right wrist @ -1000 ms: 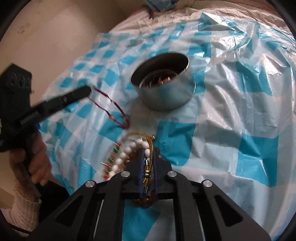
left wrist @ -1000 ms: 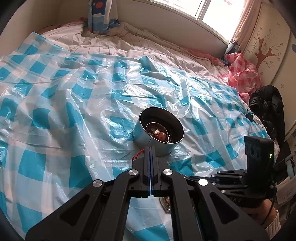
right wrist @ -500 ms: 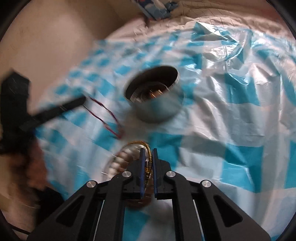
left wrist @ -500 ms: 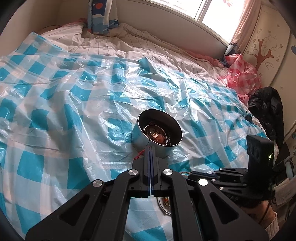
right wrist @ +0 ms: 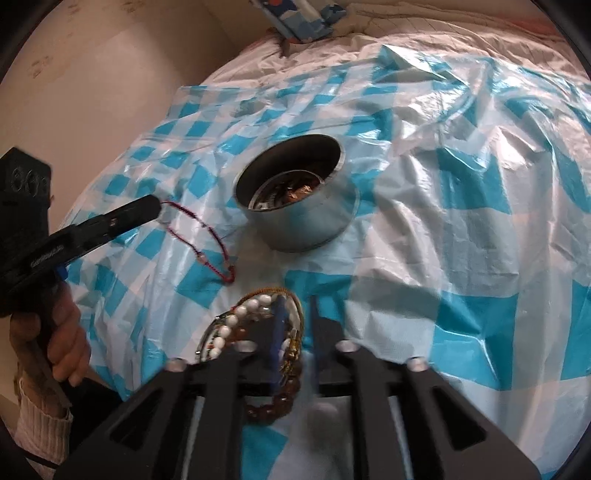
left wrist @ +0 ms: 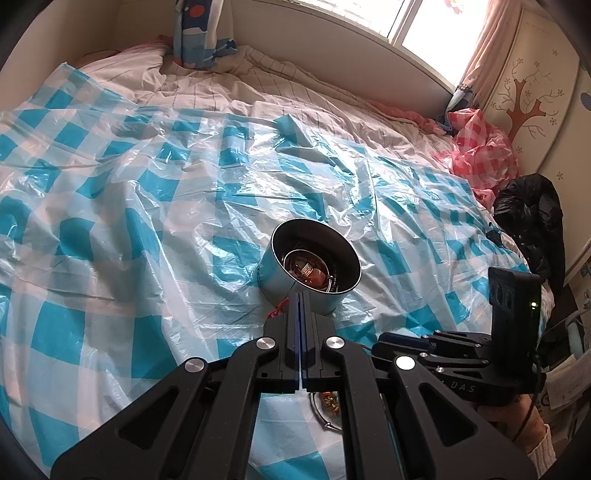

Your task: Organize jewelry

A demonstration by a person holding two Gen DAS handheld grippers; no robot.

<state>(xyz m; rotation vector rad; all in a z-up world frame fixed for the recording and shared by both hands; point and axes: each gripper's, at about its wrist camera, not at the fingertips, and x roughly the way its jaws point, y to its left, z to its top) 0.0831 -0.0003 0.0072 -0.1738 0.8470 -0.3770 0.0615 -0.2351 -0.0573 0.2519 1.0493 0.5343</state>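
Note:
A round metal tin (left wrist: 310,273) (right wrist: 295,199) with jewelry inside stands on the blue-checked plastic sheet (left wrist: 110,229). My left gripper (left wrist: 300,295) (right wrist: 155,206) is shut just in front of the tin, and a thin red cord (right wrist: 199,240) runs from its tip across the sheet. My right gripper (right wrist: 295,310) hovers over a small pile: a white bead bracelet (right wrist: 236,321), an amber bead bracelet (right wrist: 273,410) and a gold chain (right wrist: 297,328). Its jaws are opening. The gold chain lies between them, and the pads do not press on it.
The sheet covers a bed with a striped quilt (left wrist: 295,85). A blue pillow (left wrist: 199,33) leans at the head. Pink checked cloth (left wrist: 476,155) and a black garment (left wrist: 532,221) lie at the bed's right edge. A hand (right wrist: 62,343) holds the left gripper near the wall.
The right jaws, shut on the gold chain before, have parted and let it go. The left gripper stays shut in the same place.

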